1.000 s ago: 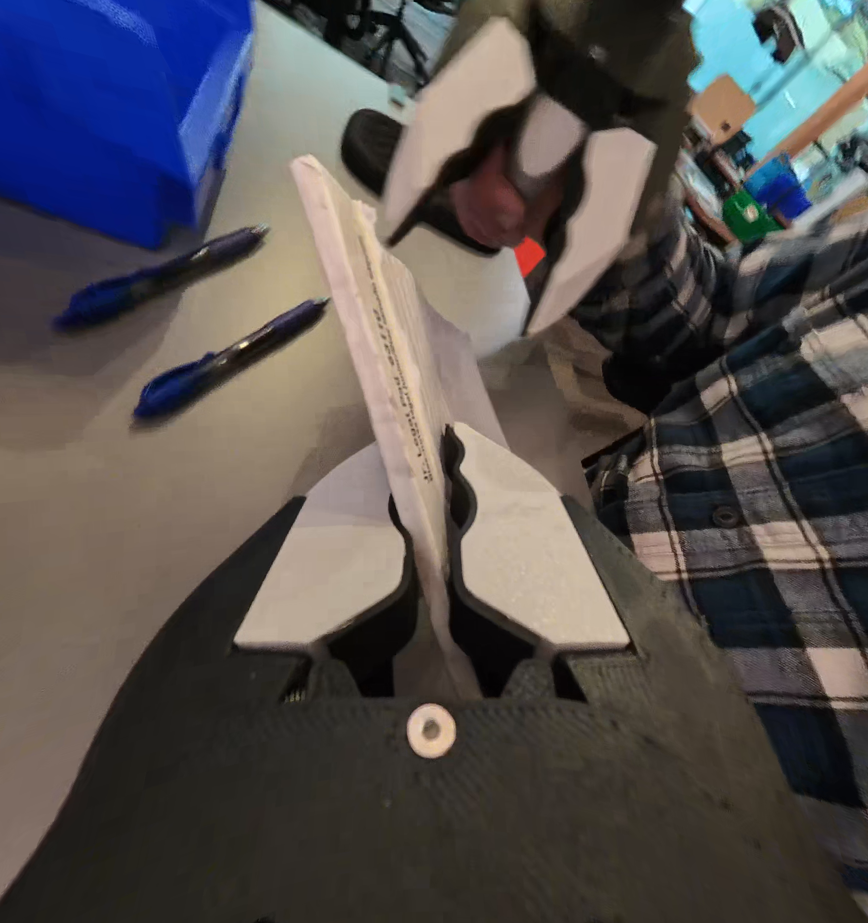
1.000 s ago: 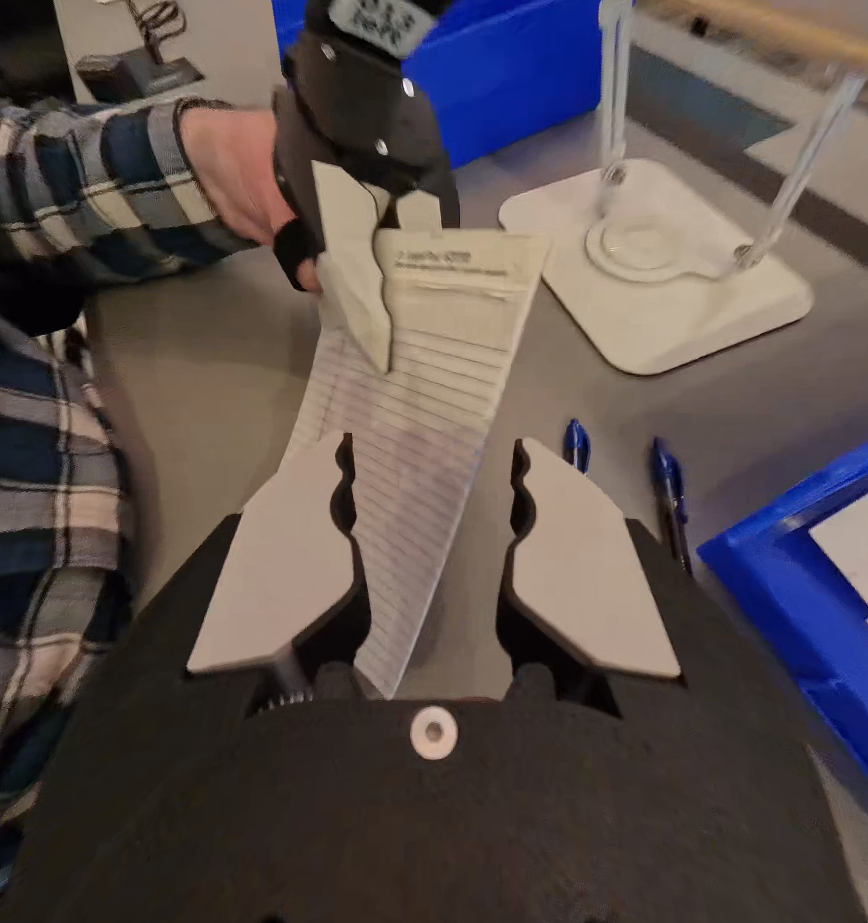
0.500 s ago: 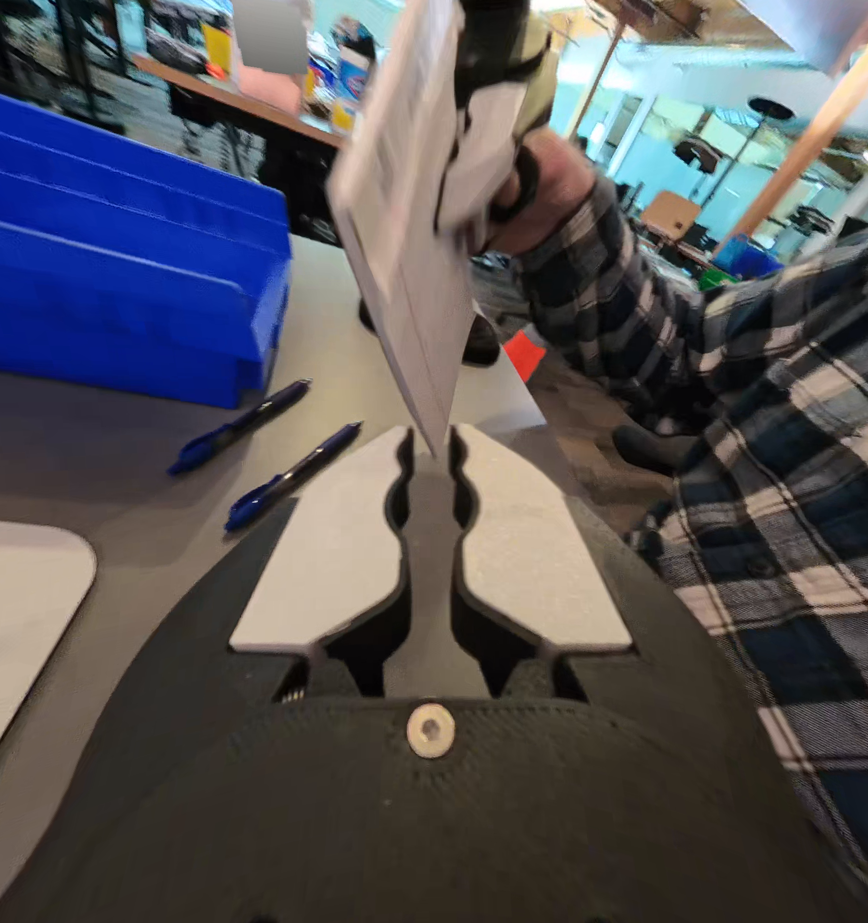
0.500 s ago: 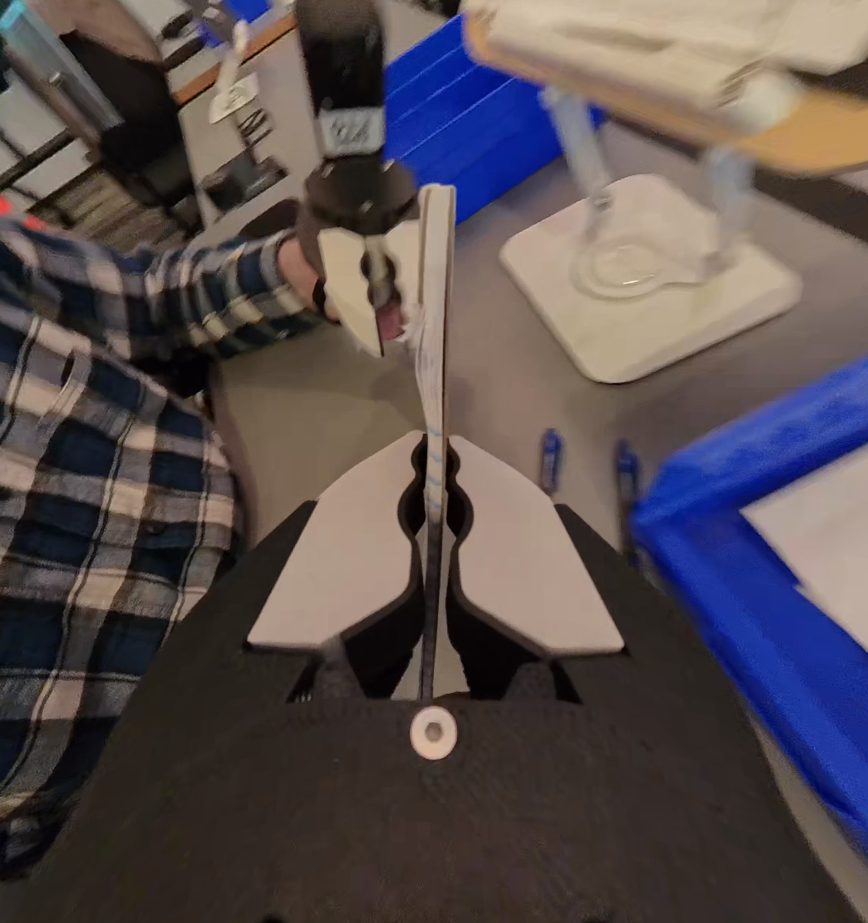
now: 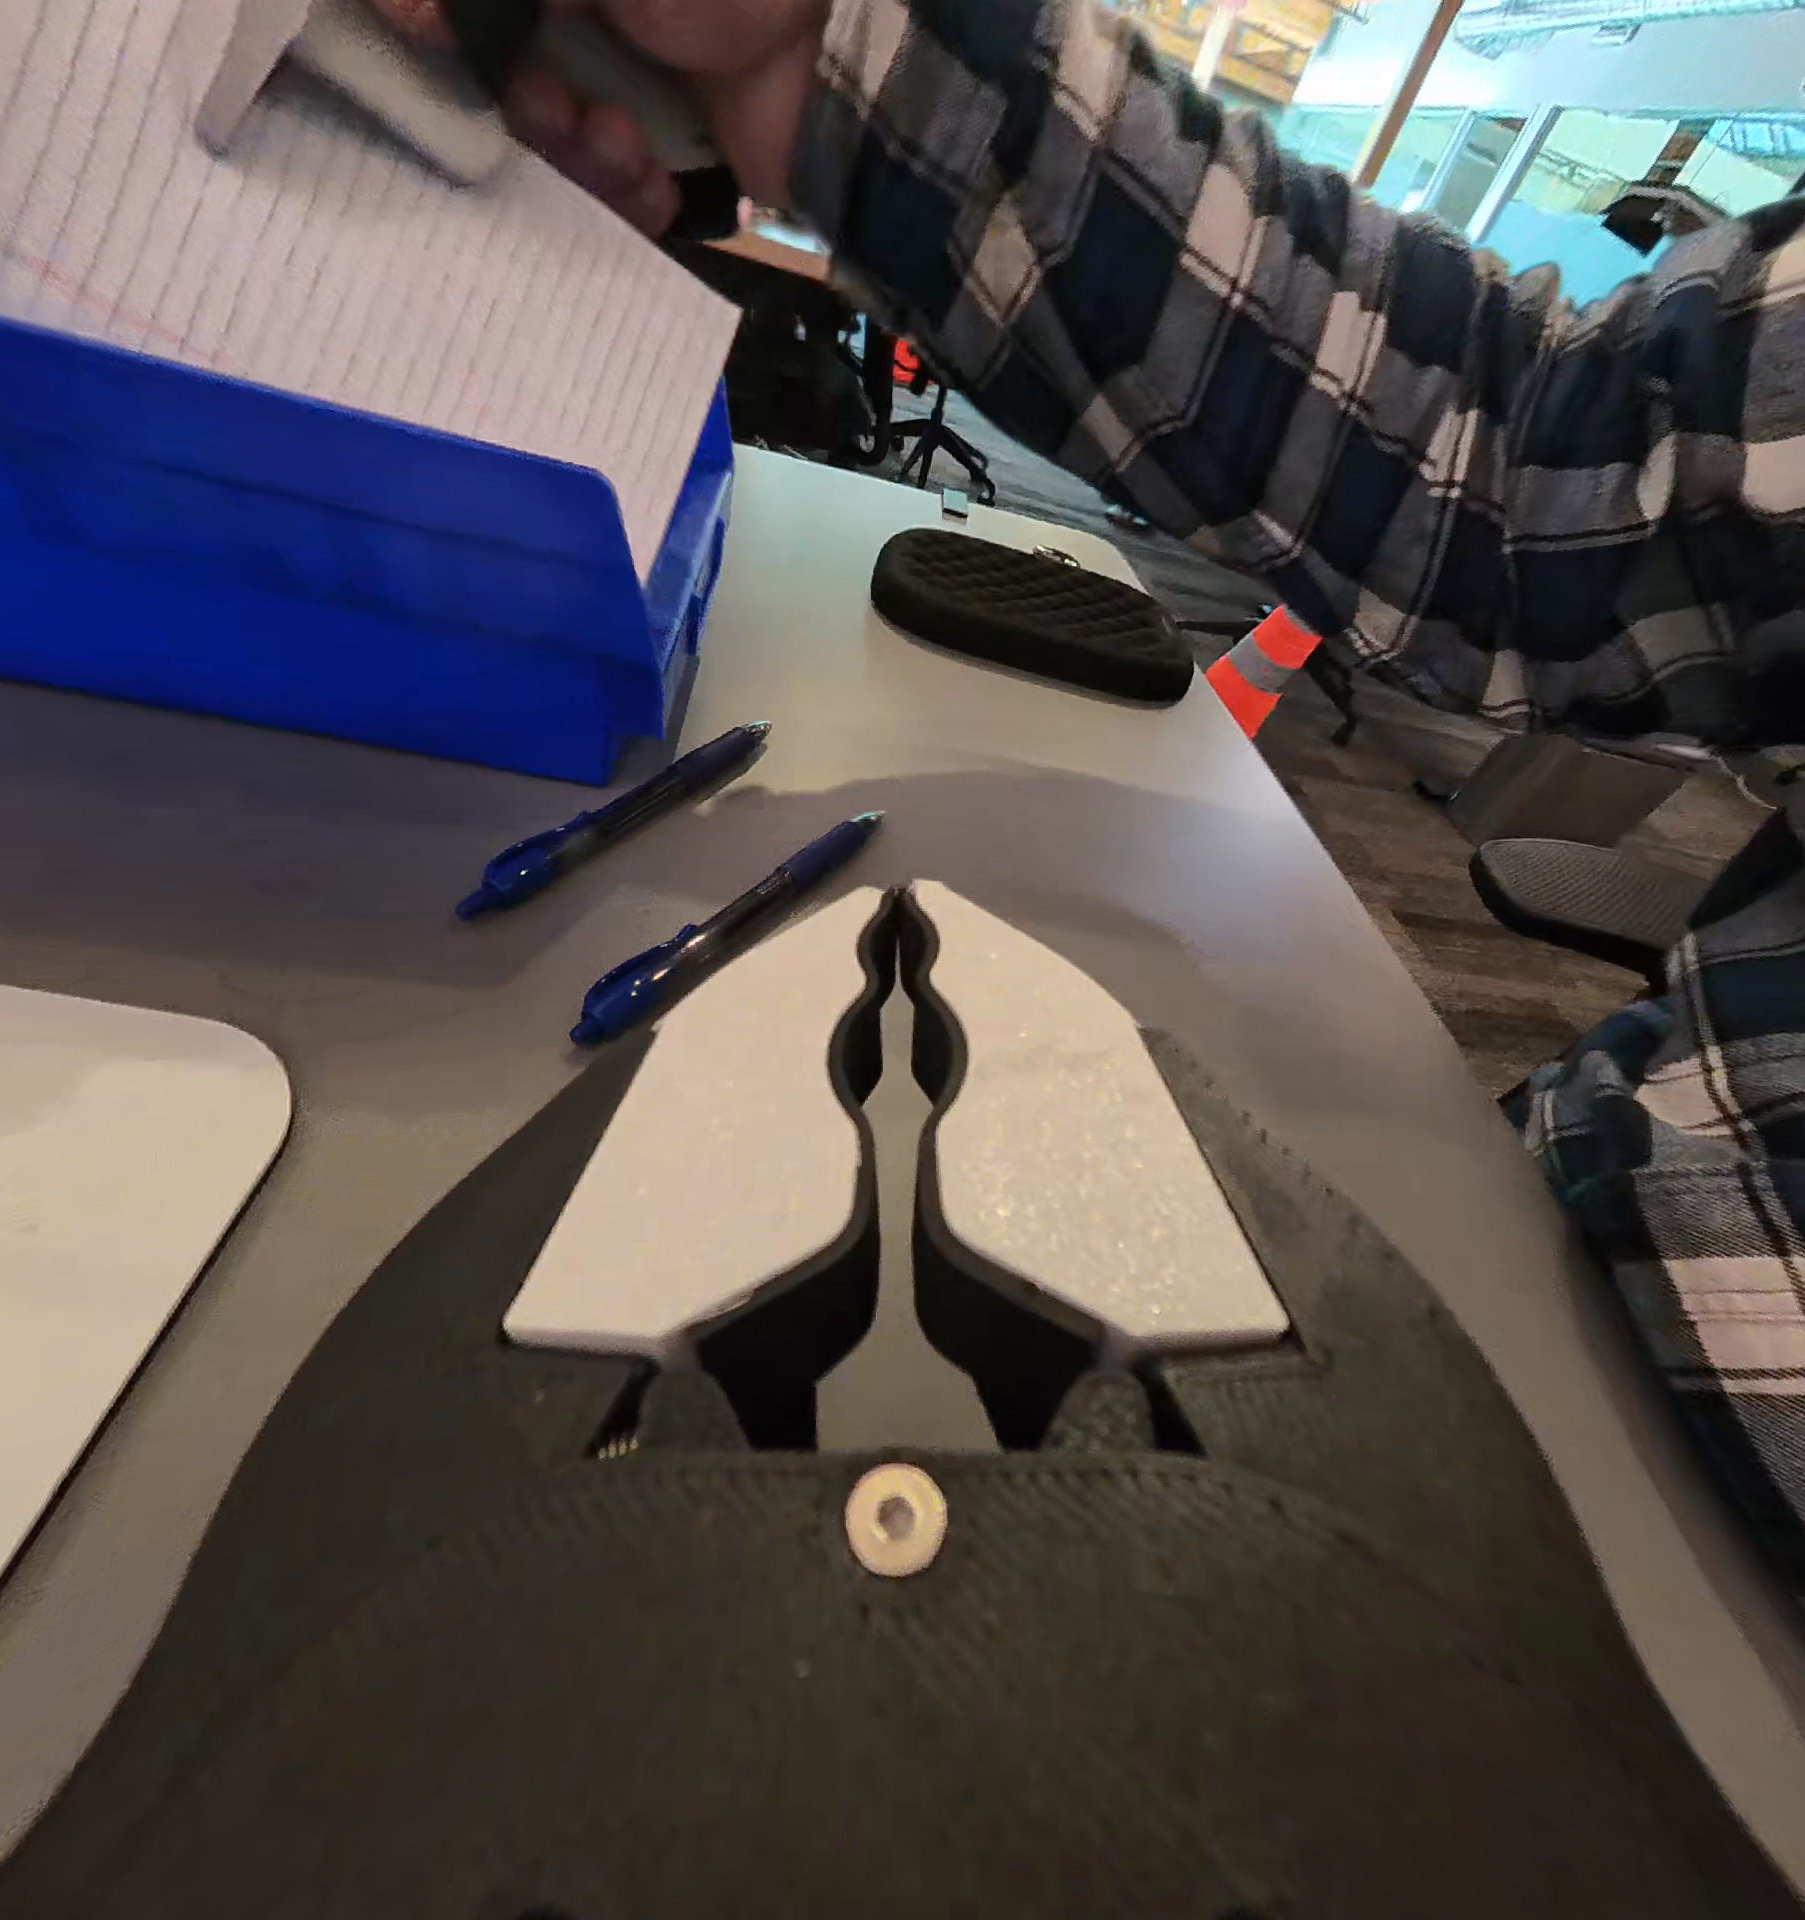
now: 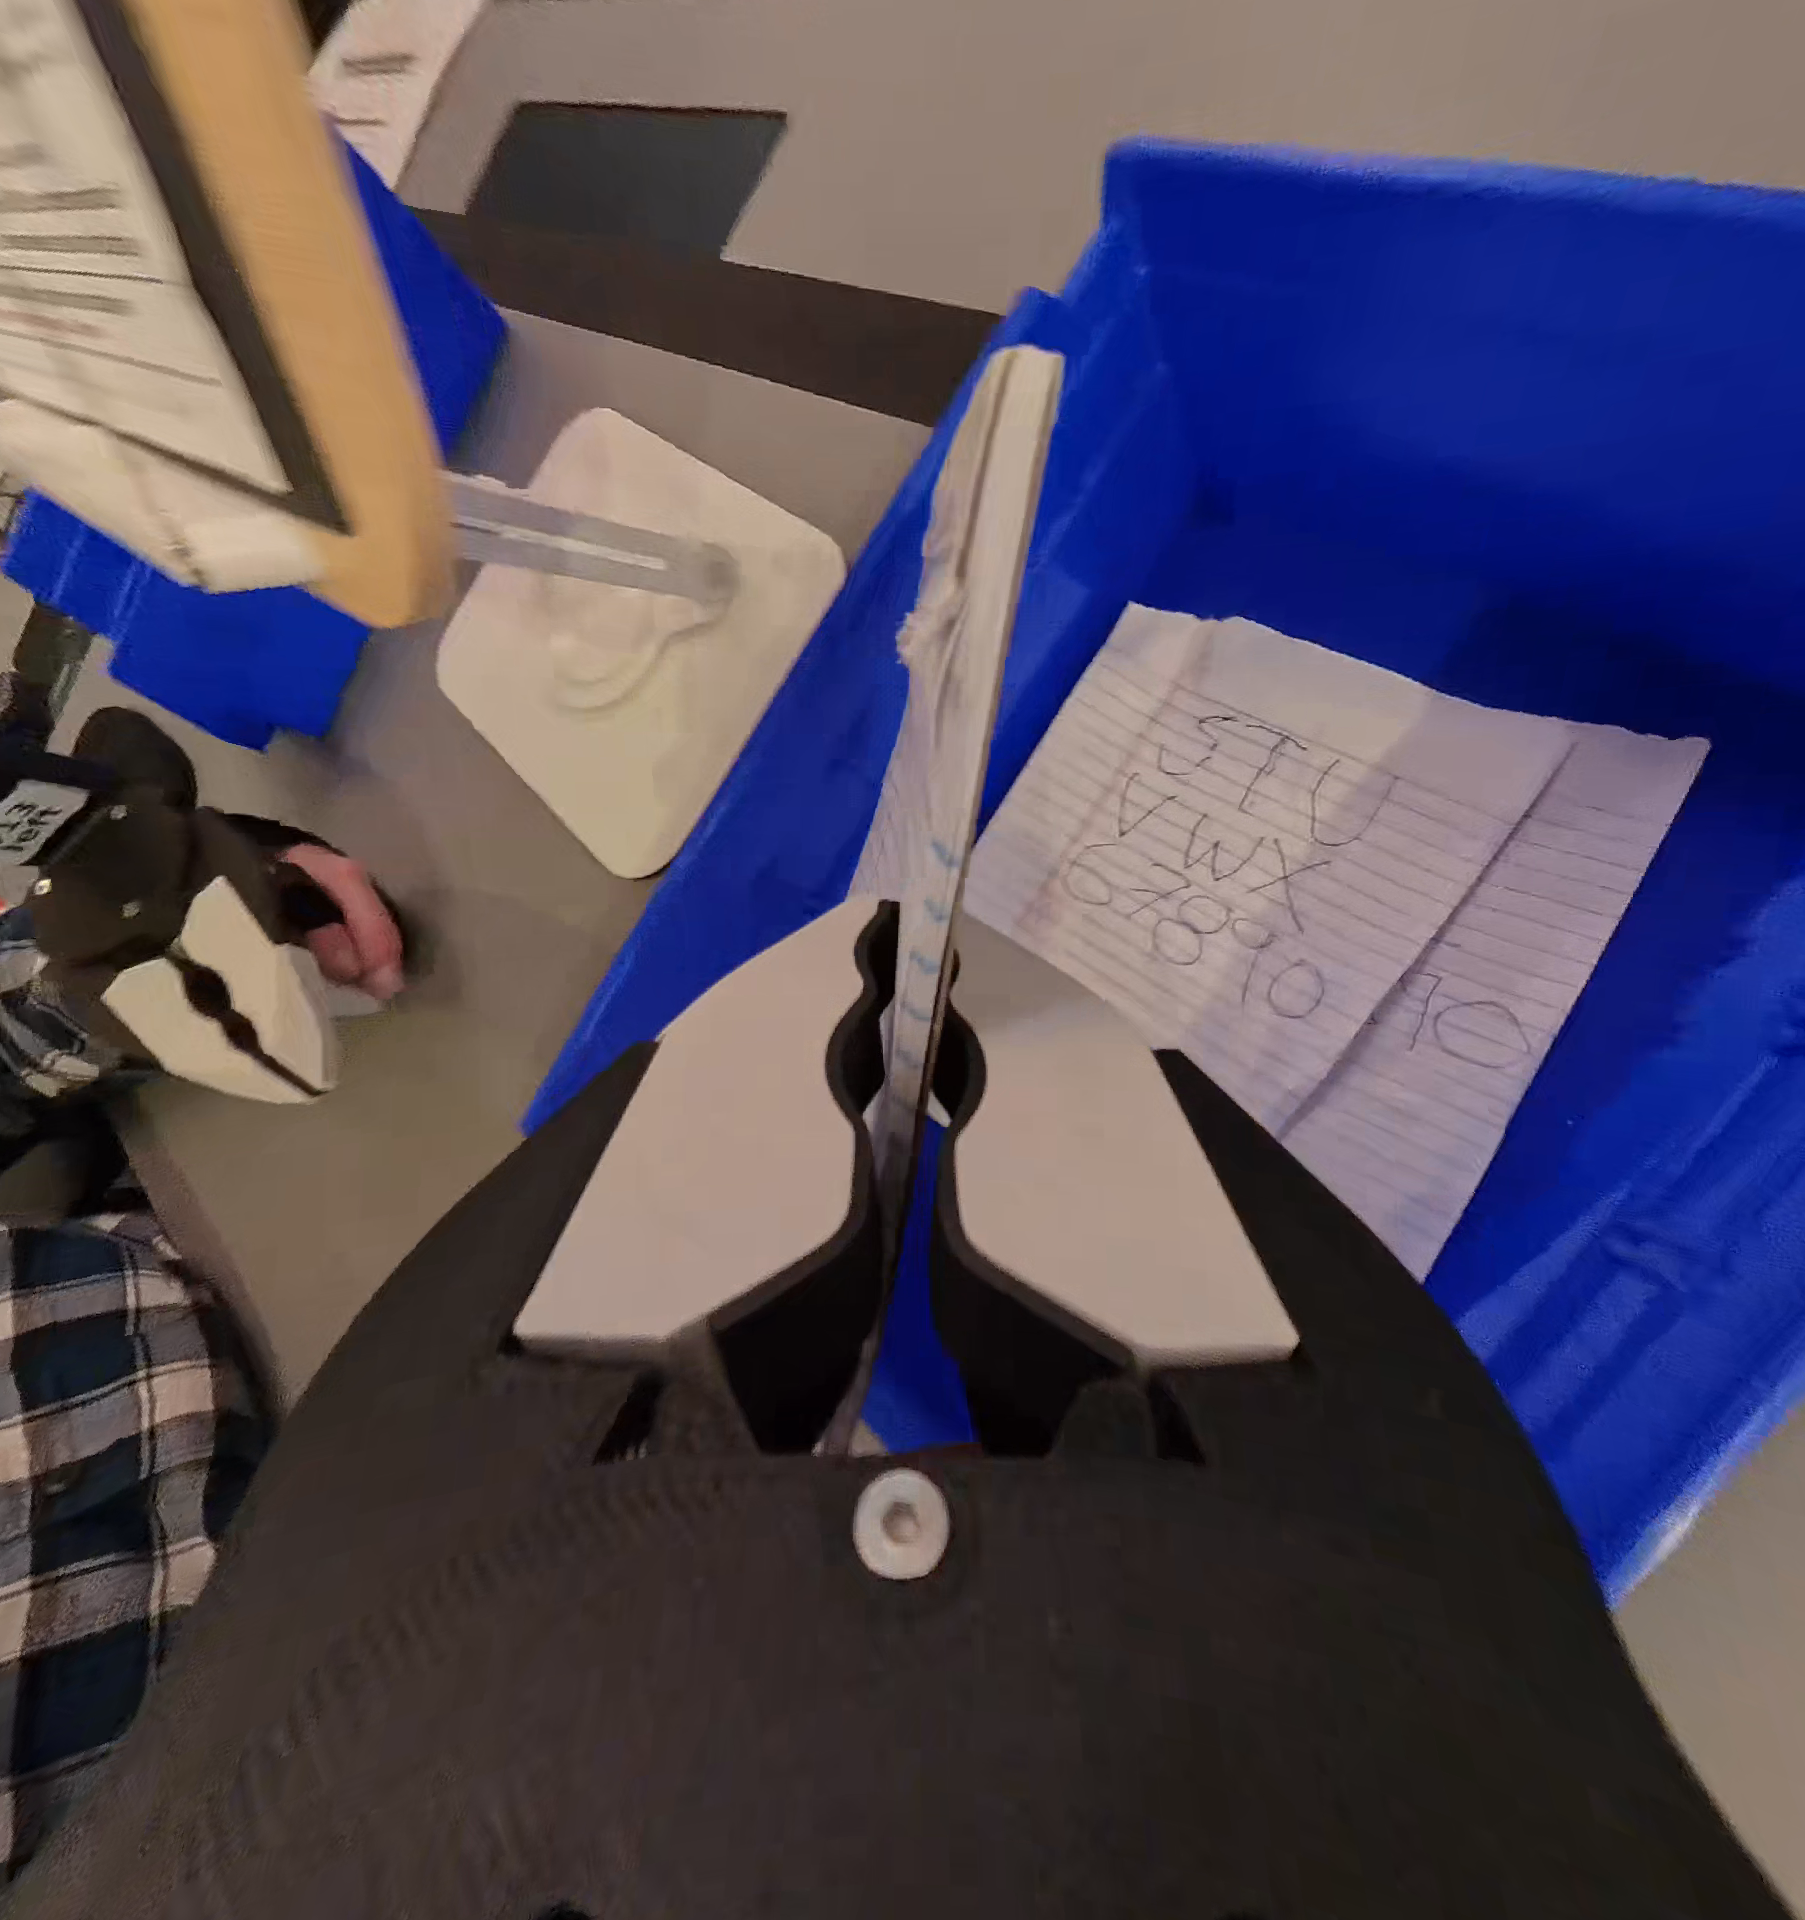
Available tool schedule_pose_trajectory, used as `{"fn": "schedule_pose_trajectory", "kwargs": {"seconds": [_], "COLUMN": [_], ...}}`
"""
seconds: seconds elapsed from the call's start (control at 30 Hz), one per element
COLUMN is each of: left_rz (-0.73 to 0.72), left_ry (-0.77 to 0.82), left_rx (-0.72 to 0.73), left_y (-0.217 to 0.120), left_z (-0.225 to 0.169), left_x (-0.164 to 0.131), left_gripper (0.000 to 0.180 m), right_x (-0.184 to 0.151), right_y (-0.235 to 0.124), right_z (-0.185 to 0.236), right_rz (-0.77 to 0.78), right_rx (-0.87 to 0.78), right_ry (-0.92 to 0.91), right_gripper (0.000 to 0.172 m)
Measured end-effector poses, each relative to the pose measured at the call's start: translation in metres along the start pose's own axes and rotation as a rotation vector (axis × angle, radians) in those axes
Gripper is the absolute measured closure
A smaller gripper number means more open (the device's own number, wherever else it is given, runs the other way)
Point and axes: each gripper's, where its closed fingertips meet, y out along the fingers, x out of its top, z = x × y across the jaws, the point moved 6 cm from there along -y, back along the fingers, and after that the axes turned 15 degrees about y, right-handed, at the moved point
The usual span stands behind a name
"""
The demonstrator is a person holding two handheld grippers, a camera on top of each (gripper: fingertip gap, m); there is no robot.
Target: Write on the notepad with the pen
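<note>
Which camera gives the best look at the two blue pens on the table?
The left wrist view: both blue pens lie in full on the grey table, beside the blue bin. The right wrist view shows neither; there the notepad and another bin fill the frame.

- Blue bin [image 6: 1397, 395]; inside it, white blue-lined sheets [image 6: 1293, 831]
- Two dark-blue pens [image 5: 617, 816] beside the bin
- Navy-and-white plaid sleeve [image 5: 1293, 343]
- Orange, grey-banded cone [image 5: 1262, 665]
</note>
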Motion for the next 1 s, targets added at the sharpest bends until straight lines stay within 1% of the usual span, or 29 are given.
{"fn": "schedule_pose_trajectory", "kwargs": {"seconds": [0.03, 0.1, 0.17, 0.27, 0.3, 0.33, 0.37, 0.4, 0.43, 0.47, 0.53, 0.57, 0.6, 0.67, 0.7, 0.73, 0.8, 0.83, 0.9, 0.93, 1.0], "left_rz": [-0.003, -0.004, 0.001, 0.004, 0.004, 0.002, -0.001, -0.003, -0.006, -0.008, -0.007, -0.006, -0.005, -0.011, -0.014, -0.014, -0.019, -0.022, -0.022, -0.023, -0.027], "left_ry": [-0.012, -0.012, -0.007, -0.007, -0.007, -0.006, -0.004, -0.003, -0.003, -0.003, -0.002, -0.001, -0.001, -0.002, -0.005, -0.007, -0.007, -0.006, -0.007, -0.008, -0.006], "left_rx": [-0.002, 0.001, 0.002, -0.005, -0.005, -0.004, -0.002, 0.001, 0.007, 0.007, 0.007, 0.008, 0.005, 0.008, 0.008, 0.004, 0.011, 0.015, 0.011, 0.014, 0.016], "left_y": [0.0, 0.0, 0.0, 0.002, 0.002, 0.001, 0.001, 0.001, 0.0, 0.0, 0.0, 0.0, 0.0, 0.0, 0.0, 0.001, 0.0, 0.0, 0.0, -0.001, -0.001], "left_z": [0.001, 0.001, 0.0, 0.0, 0.0, 0.0, 0.0, 0.0, 0.0, 0.0, 0.0, 0.0, 0.0, 0.0, 0.0, 0.0, 0.001, 0.001, 0.0, 0.0, 0.0], "left_x": [0.0, 0.0, 0.0, 0.0, 0.0, 0.0, 0.0, 0.0, 0.001, 0.001, 0.001, 0.001, 0.001, 0.001, 0.001, 0.001, 0.001, 0.001, 0.001, 0.001, 0.002], "left_gripper": [0.18, 0.18, 0.18, 0.18, 0.18, 0.18, 0.18, 0.18, 0.18, 0.18, 0.18, 0.18, 0.18, 0.18, 0.18, 0.18, 0.18, 0.18, 0.18, 0.18, 0.18], "right_x": [0.004, 0.011, 0.015, 0.018, 0.02, 0.021, 0.022, 0.022, 0.023, 0.021, 0.007, -0.008, -0.026, -0.068, -0.09, -0.111, -0.146, -0.157, -0.171, -0.175, -0.178], "right_y": [0.006, 0.015, 0.023, 0.031, 0.032, 0.031, 0.028, 0.023, 0.016, 0.009, -0.004, -0.008, -0.01, -0.006, 0.0, 0.008, 0.026, 0.034, 0.046, 0.05, 0.055], "right_z": [-0.006, -0.02, -0.028, -0.043, -0.049, -0.053, -0.056, -0.056, -0.05, -0.039, 0.001, 0.025, 0.049, 0.086, 0.095, 0.099, 0.094, 0.088, 0.074, 0.068, 0.057], "right_rz": [0.002, -0.001, 0.017, 0.043, 0.045, 0.047, 0.04, 0.029, 0.0, -0.024, -0.051, -0.037, 0.0, 0.079, 0.135, 0.195, 0.325, 0.362, 0.409, 0.419, 0.422], "right_rx": [-0.005, -0.095, -0.119, -0.26, -0.316, -0.386, -0.452, -0.505, -0.534, -0.538, -0.458, -0.398, -0.331, -0.223, -0.211, -0.215, -0.26, -0.295, -0.339, -0.361, -0.4], "right_ry": [0.016, 0.013, 0.029, 0.017, 0.018, 0.007, -0.007, -0.024, -0.059, -0.102, -0.25, -0.326, -0.389, -0.521, -0.576, -0.612, -0.646, -0.666, -0.666, -0.657, -0.659], "right_gripper": [0.167, 0.168, 0.168, 0.167, 0.161, 0.144, 0.119, 0.104, 0.1, 0.101, 0.119, 0.14, 0.154, 0.164, 0.164, 0.16, 0.163, 0.161, 0.157, 0.154, 0.155]}}
